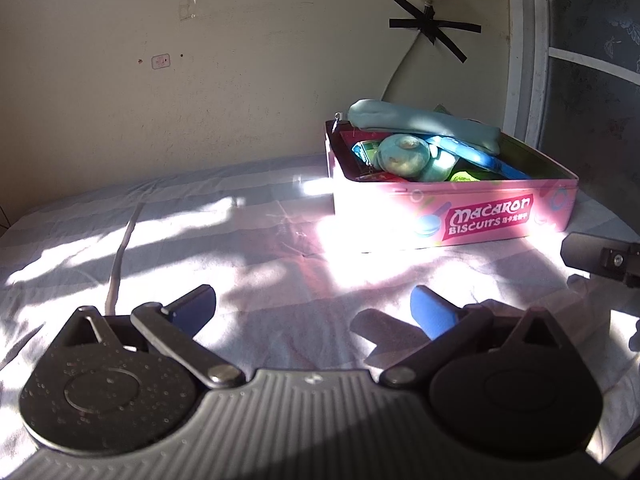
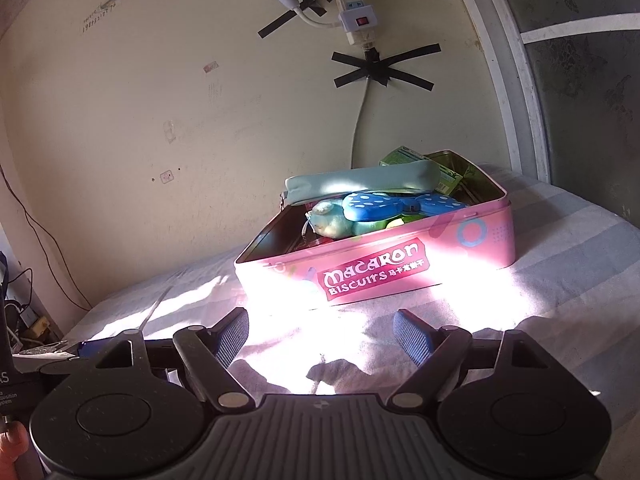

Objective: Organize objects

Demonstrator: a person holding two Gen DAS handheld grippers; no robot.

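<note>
Left wrist view: left gripper [image 1: 314, 306] low over the bed [image 1: 200, 248], blue-padded fingers [image 1: 430, 312] spread wide, nothing between them, only striped sheet in patchy sunlight. Pink biscuit tin [image 1: 452, 216] ahead and to the right, lid off, resting on the sheet near the cream wall [image 1: 200, 80], well apart from the fingertips. Inside the tin: a pale teal pouch [image 1: 424, 124] lying across the top rim, a teal plush toy [image 1: 404, 154] below it, a blue dotted case [image 1: 476, 156] slanting toward the right, green and red bits underneath too hidden to name. Black tape cross [image 1: 434, 26] on the wall above the tin. Dark part of the right gripper [image 1: 600, 258] poking in at the right edge.

Right wrist view: right gripper [image 2: 320, 336] also low over the bed [image 2: 560, 280], fingers [image 2: 412, 338] parted, gap empty, sunlit sheet below. Biscuit tin [image 2: 400, 268] straight ahead, just beyond the fingertips, not touched. Teal pouch [image 2: 360, 182] propped on the far left rim, plush toy [image 2: 334, 220] and blue dotted case [image 2: 400, 206] in the middle, a green packet [image 2: 424, 168] standing at the back. Power strip [image 2: 356, 12] taped to the wall [image 2: 160, 100] above, cord running down behind the tin. Tip of a hand [image 2: 12, 444] at the lower left corner.
</note>
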